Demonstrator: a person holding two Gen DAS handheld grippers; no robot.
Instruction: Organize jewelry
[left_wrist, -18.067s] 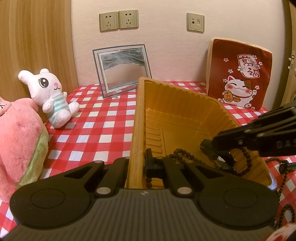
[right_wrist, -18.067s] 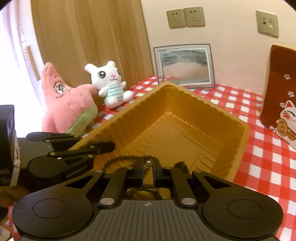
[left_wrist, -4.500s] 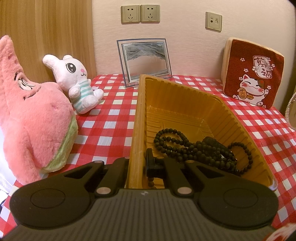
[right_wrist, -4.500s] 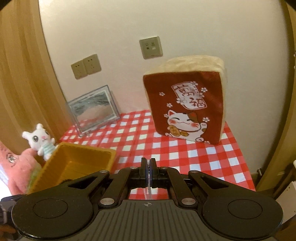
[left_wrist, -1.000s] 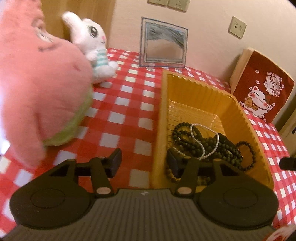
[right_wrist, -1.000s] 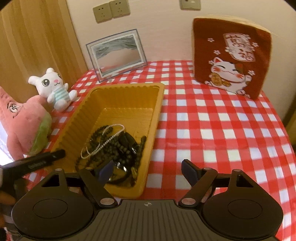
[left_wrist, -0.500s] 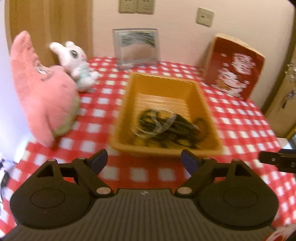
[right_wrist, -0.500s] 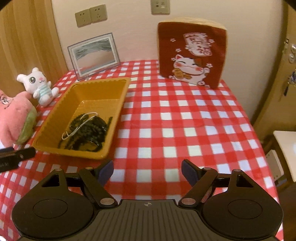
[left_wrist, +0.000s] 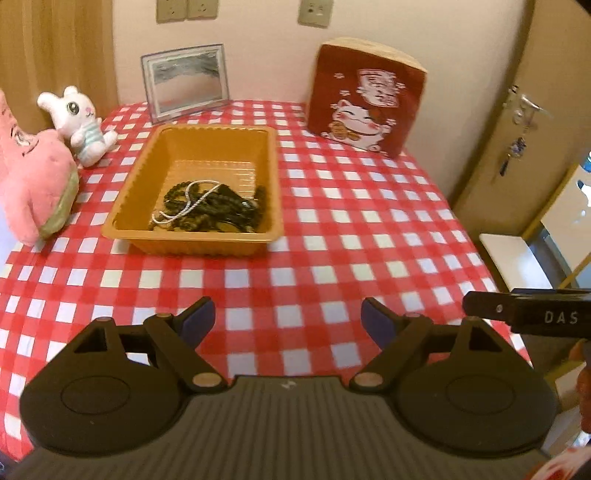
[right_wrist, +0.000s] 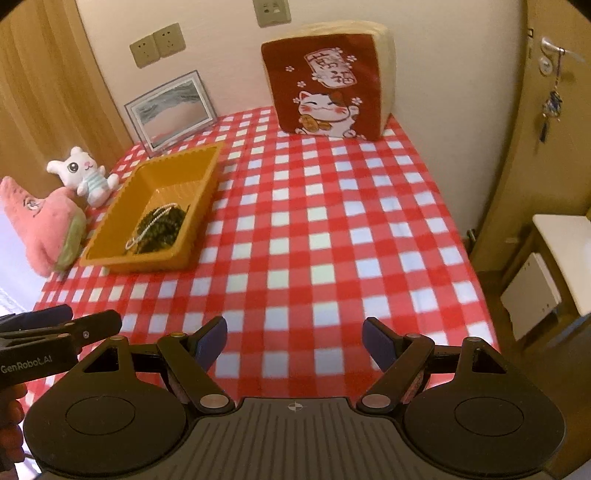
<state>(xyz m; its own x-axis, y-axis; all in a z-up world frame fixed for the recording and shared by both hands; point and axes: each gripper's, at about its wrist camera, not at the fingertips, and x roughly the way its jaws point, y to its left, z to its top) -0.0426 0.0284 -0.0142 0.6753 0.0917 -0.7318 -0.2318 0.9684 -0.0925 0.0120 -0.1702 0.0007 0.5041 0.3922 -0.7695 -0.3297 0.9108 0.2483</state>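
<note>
Two grippers hang above the near edge of a table (left_wrist: 332, 206) covered in red-and-white check cloth. The left gripper (left_wrist: 288, 320) has its jaws spread wide with nothing between them, only cloth below; the right gripper (right_wrist: 294, 339) likewise stands agape and empty.

An orange tray (left_wrist: 142, 177) sits toward the table's left edge, its long sides running from near edge toward the far one. In the near half of the tray lies a tangle of dark bead strands (left_wrist: 225, 208), with a pale bead chain (left_wrist: 184, 210) draped across the top; how many dark strands there are I cannot make out, as that heap is small and somewhat blurred.

At the left edge, just beside the tray, a pink plush (left_wrist: 29, 177) slumps, and a white rabbit plush (left_wrist: 83, 123) sits behind it. A framed picture (left_wrist: 184, 81) leans on the wall at the far left corner. A red cat cushion (left_wrist: 364, 101) stands upright at the far edge, well apart from the tray.
</note>
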